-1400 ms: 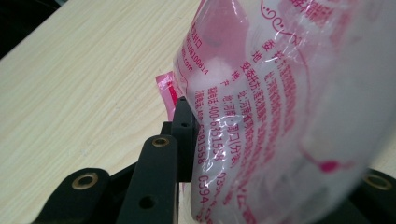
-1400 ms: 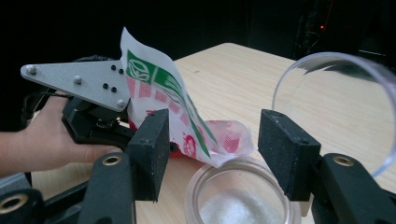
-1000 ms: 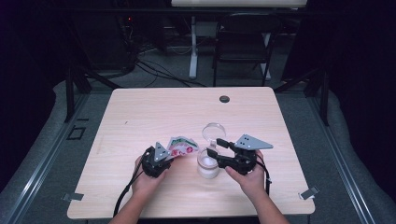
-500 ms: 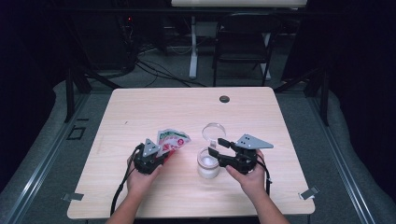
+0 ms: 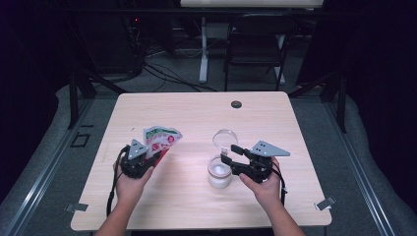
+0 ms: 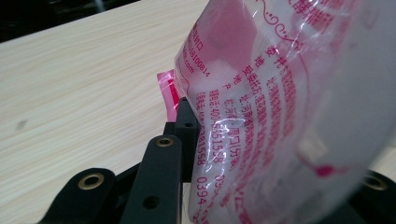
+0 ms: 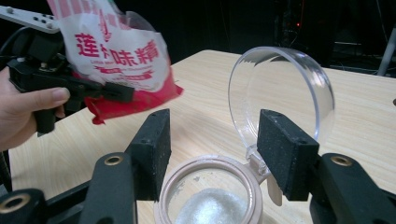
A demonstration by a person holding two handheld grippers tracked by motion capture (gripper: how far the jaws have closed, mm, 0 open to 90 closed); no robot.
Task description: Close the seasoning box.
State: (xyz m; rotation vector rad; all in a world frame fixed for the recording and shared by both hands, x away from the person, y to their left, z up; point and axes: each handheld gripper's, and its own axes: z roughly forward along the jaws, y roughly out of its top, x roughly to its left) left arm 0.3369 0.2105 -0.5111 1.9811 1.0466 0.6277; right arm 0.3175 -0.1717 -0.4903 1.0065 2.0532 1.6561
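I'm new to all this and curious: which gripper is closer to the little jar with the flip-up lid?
Right. The right gripper hovers over the jar, jaws open either side. The left gripper is off to its left, holding a red-and-white packet.

From my left gripper view the crinkled red-and-white plastic seasoning pouch (image 6: 280, 116) runs off the top and right edges and hides my right jaw, its near print blurred, while in my right gripper view the round clear jar with a beige rim (image 7: 210, 196) is cut off at the bottom.
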